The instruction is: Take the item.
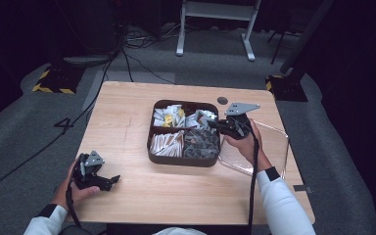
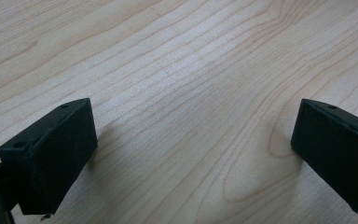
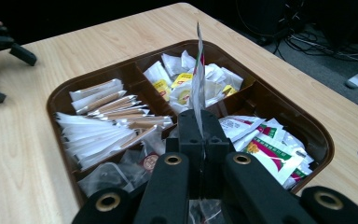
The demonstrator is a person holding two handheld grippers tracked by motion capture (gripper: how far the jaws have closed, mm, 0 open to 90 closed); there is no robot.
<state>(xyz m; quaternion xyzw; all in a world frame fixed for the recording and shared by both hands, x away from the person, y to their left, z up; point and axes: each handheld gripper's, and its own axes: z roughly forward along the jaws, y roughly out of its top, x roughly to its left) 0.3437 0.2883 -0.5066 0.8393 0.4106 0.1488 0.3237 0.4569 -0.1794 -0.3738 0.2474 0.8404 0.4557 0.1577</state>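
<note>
A brown four-part tray (image 1: 183, 162) sits mid-table, full of sachets. In the right gripper view the tray (image 3: 56, 100) holds white and brown stick packets (image 3: 102, 119) at left, yellow-printed sachets (image 3: 182, 88) at the far side and green-and-red printed ones (image 3: 265, 147) at right. My right gripper (image 1: 211, 123) hovers over the tray's right side; in its own view the right gripper (image 3: 200, 123) is shut on a thin sachet (image 3: 197, 70) that stands edge-on above the jaws. My left gripper (image 1: 111, 181) rests low near the table's front left, open over bare wood (image 2: 193, 140).
A clear plastic lid (image 1: 275, 133) lies on the table right of the tray, under my right hand. A dark round hole (image 1: 222, 100) sits in the tabletop behind the tray. Cables and a white stand's legs (image 1: 215, 29) are on the floor beyond the table.
</note>
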